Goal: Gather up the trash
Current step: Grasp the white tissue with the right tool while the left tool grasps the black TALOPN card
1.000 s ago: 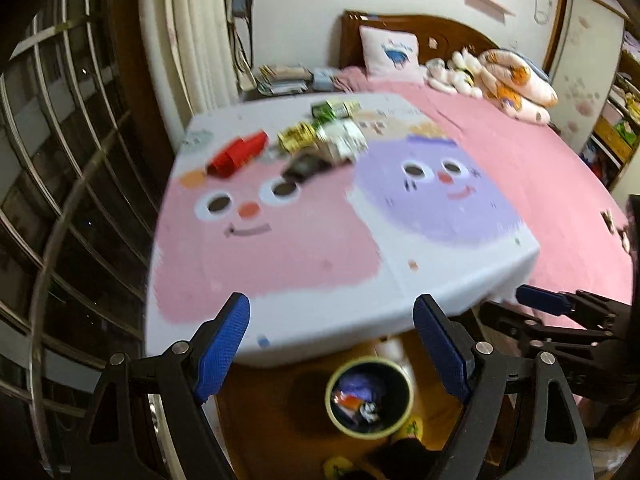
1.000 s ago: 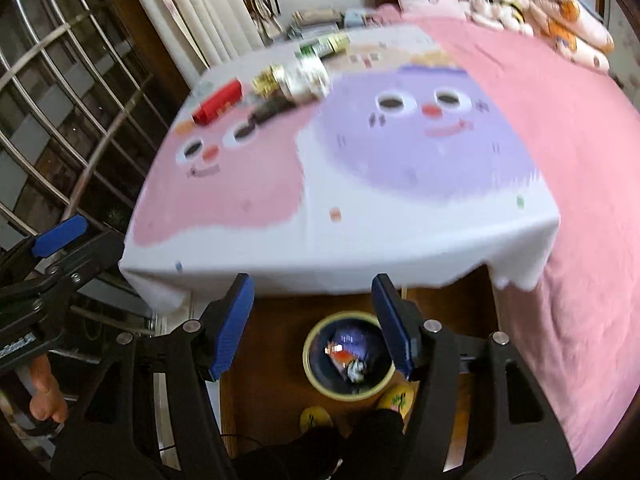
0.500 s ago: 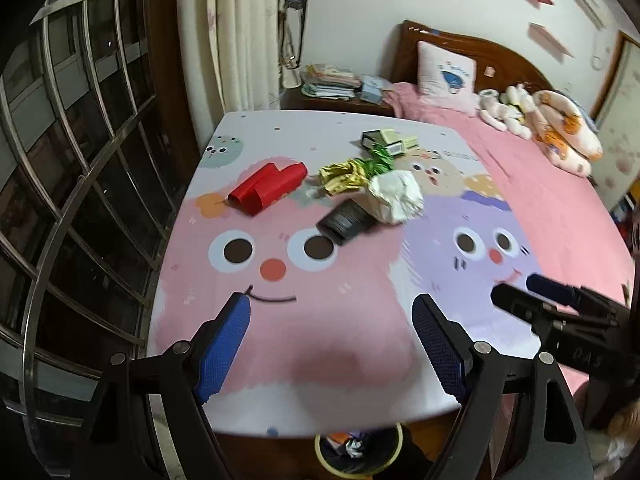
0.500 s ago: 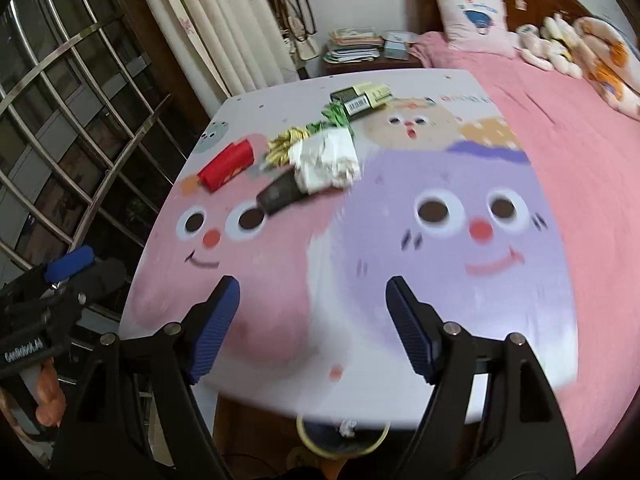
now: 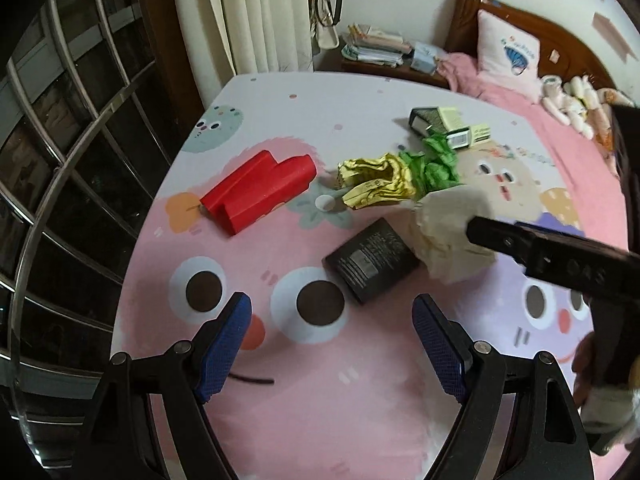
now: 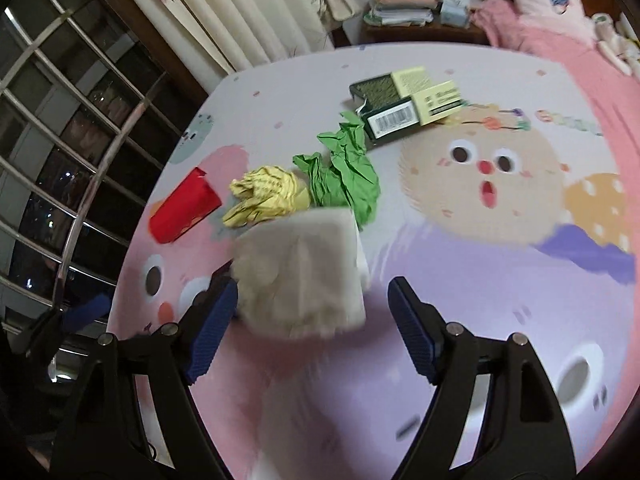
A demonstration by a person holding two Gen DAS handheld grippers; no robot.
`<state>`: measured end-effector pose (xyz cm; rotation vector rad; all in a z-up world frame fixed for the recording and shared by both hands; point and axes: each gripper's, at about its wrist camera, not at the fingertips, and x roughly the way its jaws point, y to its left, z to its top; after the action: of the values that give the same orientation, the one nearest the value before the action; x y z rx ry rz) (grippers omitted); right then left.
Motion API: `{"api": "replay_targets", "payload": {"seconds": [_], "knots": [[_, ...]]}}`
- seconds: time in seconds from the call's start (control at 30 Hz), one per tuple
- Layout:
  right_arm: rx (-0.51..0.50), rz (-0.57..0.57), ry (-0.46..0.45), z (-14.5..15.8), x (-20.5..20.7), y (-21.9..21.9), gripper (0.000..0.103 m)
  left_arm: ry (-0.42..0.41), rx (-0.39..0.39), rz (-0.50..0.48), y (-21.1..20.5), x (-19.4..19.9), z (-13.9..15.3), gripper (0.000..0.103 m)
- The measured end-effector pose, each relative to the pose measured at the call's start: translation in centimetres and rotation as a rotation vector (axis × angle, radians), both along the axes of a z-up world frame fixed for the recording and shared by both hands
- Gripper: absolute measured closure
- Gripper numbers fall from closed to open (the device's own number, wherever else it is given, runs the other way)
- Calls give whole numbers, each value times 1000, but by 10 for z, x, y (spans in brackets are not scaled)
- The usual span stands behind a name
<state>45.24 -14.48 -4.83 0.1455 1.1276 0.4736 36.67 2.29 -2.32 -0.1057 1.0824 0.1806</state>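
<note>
bedroom, cartoon-print tablecloth (image 5: 320, 420) strewn with wrappers, pink bed (image 5: 580, 152) behind

A cartoon-print tablecloth (image 5: 320, 420) covers the table; behind stand curtains (image 5: 264, 16), stacked books (image 5: 376, 46), a pillow (image 5: 508, 54).

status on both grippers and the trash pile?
Left gripper open, empty, short of black packet. Right gripper open, empty, nearing crumpled white paper. Red box, yellow wrapper, green wrapper untouched. Nothing blocking.
</note>
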Motion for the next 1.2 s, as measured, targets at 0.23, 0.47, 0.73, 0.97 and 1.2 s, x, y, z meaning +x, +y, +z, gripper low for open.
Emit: {"api": "replay_targets", "payload": {"seconds": [0.23,0.47,0.73,0.97,1.2], "knots": [[60,47,58,-34,19,7,32,41,8,-6,-3,25,-22,18],[99,78,48,-35,9,-13,49,84,14,-79,-15,42,-37,18],[158,10,87,-39,-7,-74,50,170,63,-251,-31,67,-63,18],[180,6,95,-42,-11,-86,50,261,83,-355,-35,93,-91,18],[188,6,95,-43,-14,-88,49,294,4,-368,-26,114,-97,19]]}}
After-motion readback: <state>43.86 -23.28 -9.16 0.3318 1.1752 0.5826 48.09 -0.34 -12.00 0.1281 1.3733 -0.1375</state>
